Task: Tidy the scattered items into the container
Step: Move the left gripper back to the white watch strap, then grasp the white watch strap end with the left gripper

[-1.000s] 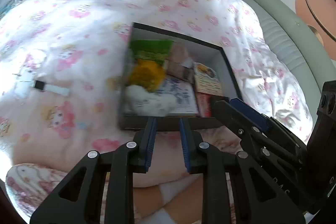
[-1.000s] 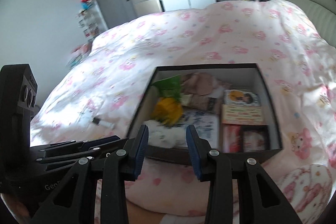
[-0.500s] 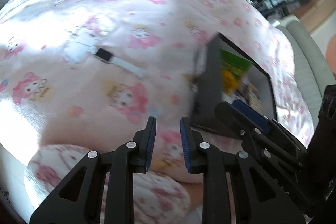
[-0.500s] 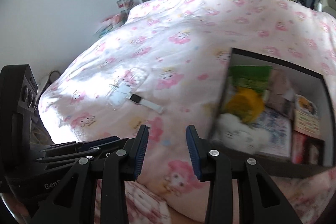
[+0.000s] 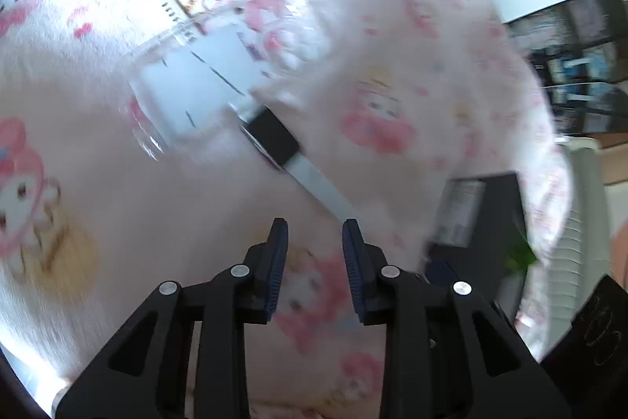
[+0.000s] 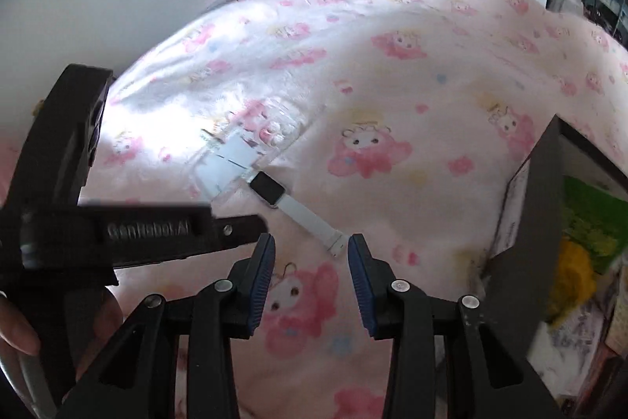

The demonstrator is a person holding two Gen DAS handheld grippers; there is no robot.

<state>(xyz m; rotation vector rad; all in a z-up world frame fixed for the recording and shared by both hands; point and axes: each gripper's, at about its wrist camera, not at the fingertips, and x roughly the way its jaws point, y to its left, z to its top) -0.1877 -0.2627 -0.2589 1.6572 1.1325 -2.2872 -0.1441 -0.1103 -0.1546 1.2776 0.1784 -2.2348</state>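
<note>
Both views have swung off the box (image 6: 541,222) toward the smartwatch (image 5: 274,140), now mid-frame on the bed. The left gripper (image 5: 314,242) is opening, empty; the right gripper (image 6: 310,254) is open, empty.

The bedspread (image 6: 392,73) is soft, fleecy cloth, matt and slightly fuzzy, printed with pink cartoon figures. On it lies a smartwatch (image 6: 267,188) whose square face is glossy black, with a smooth, pale strap (image 6: 310,218) that looks like rubber or silicone. Just beyond it on the far left sits a clear plastic case (image 6: 251,140), shiny and see-through, with a flat white sheet inside. The box (image 6: 537,207) at the right has dark, matt walls like stiff card. Both the left gripper (image 5: 315,236) and the right gripper (image 6: 310,250) are matt black plastic with ribbed blue pads (image 6: 262,277) and small bright metal pins.
</note>
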